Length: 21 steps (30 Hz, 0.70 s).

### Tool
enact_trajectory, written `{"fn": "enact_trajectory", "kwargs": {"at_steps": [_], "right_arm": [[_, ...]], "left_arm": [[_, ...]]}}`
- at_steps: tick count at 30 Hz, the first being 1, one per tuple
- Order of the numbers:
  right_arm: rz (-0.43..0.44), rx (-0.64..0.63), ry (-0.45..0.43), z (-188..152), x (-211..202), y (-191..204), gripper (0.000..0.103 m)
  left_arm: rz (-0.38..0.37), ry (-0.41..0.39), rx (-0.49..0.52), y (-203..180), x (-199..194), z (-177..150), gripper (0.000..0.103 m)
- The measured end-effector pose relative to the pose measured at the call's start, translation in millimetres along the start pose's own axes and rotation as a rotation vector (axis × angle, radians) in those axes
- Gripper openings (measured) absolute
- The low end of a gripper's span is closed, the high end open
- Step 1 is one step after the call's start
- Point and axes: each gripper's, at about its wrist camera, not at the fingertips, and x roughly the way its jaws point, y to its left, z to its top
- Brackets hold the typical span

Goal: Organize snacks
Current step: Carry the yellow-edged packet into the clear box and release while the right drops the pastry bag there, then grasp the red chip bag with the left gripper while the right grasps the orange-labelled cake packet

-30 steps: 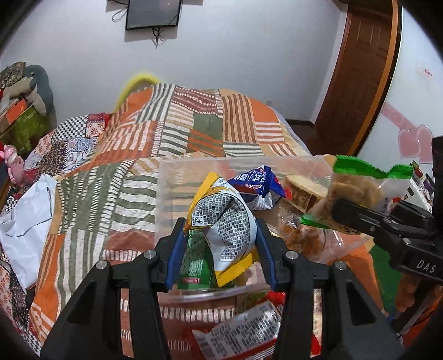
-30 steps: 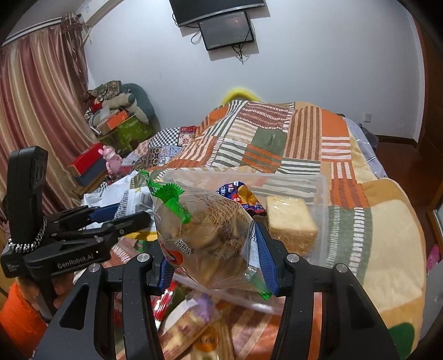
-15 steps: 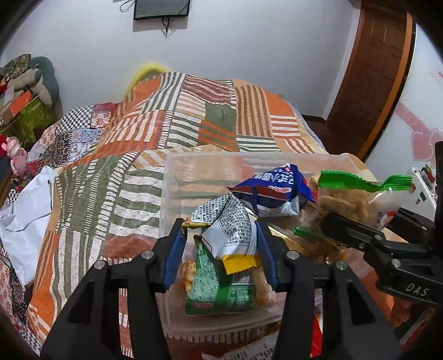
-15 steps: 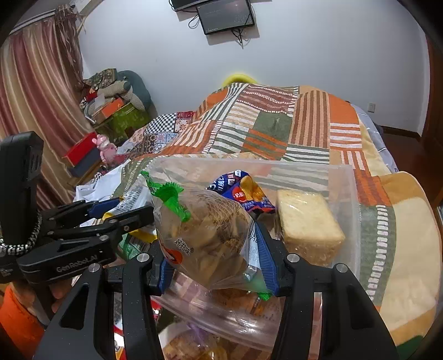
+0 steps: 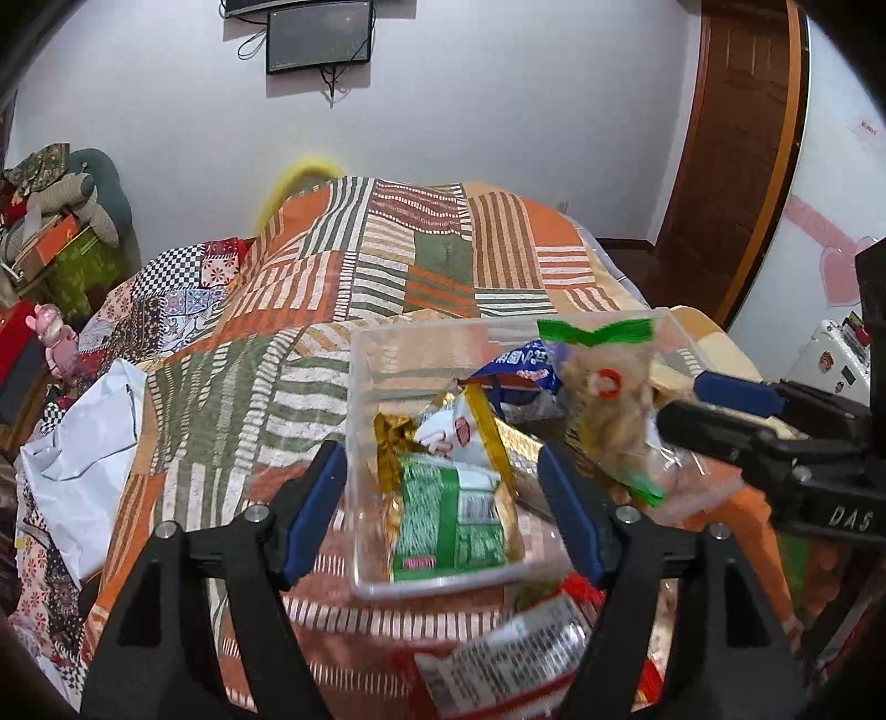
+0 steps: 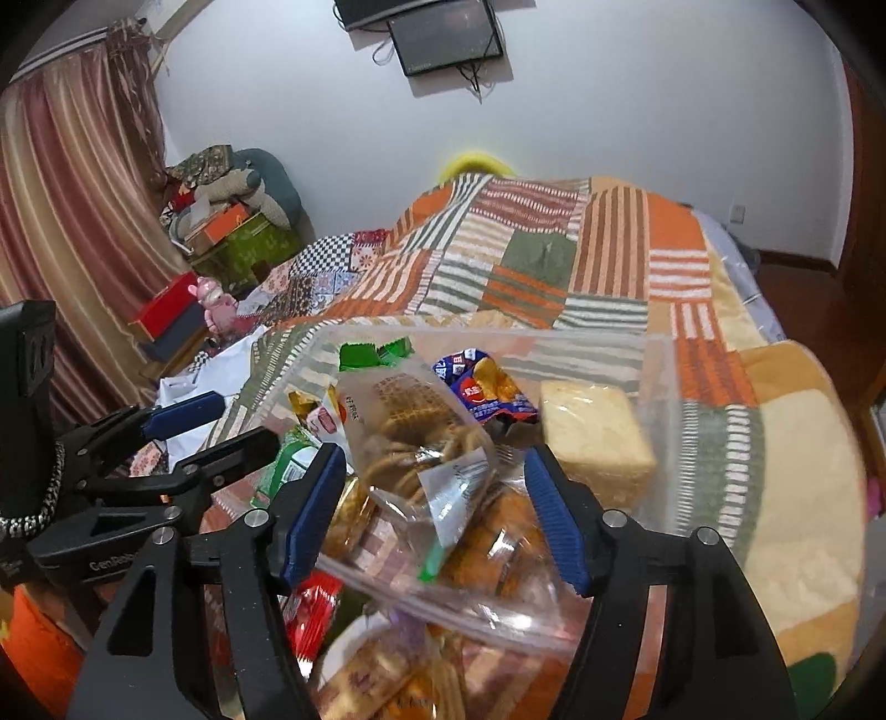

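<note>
the clear rectangular plastic bin (image 5: 357, 421) sits on the orange, green and white striped patchwork quilt (image 5: 343, 288), at the centre of both wrist views. inside it, at the 7 o'clock end in the left wrist view, a green-and-white printed snack packet (image 5: 451, 518) lies flat with a crumpled yellow-edged white packet (image 5: 462, 429) just above it toward 12 o'clock. a blue crisp packet (image 6: 484, 390) lies toward the far wall of the bin, and a pale yellow block of cake in clear wrap (image 6: 595, 437) stands at the 3 o'clock end in the right wrist view.

a clear bag of brown biscuits with a green crimped top (image 6: 412, 426) is tilted over the near half of the bin; it looks loose between the right gripper's fingers, blurred in the left wrist view, and whether a pad touches it cannot be told.

the right gripper (image 6: 432, 509) has its blue-padded fingers spread wide, either side of that bag. the left gripper (image 5: 443, 512) is also spread wide, with nothing in its grasp, its pads framing the near end of the bin and the green packet.

outside the bin at 6 o'clock lie more snacks, among them a red-and-white printed packet (image 5: 515, 659). a white plastic bag (image 5: 83, 465) lies on the quilt at 9 o'clock, and a black wall screen (image 5: 318, 36) hangs at 12 o'clock.
</note>
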Motion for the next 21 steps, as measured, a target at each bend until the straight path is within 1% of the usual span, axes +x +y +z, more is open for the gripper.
{"fn": "enact_trajectory", "kwargs": {"at_steps": [5,11,15,21], "right_arm": [[-0.017,-0.012,-0.005,-10.3,-17.3,-2.0,0.065],[-0.039,-0.038,0.032,-33.4,-26.3,-3.9,0.066],[-0.046,-0.042,0.073,-52.0,-24.4,-4.4,0.066],[-0.041,-0.031,0.144,-75.7,-12.3,-7.1,0.066]], "left_arm": [[-0.022,0.019,-0.019,-0.2,-19.3,-13.8,0.080],[-0.035,0.060,-0.031,-4.8,-30.7,-40.3,0.087],[-0.039,0.095,-0.022,-13.5,-28.5,-57.7,0.088],[-0.077,0.129,0.006,-36.6,-17.8,-71.5,0.088]]}}
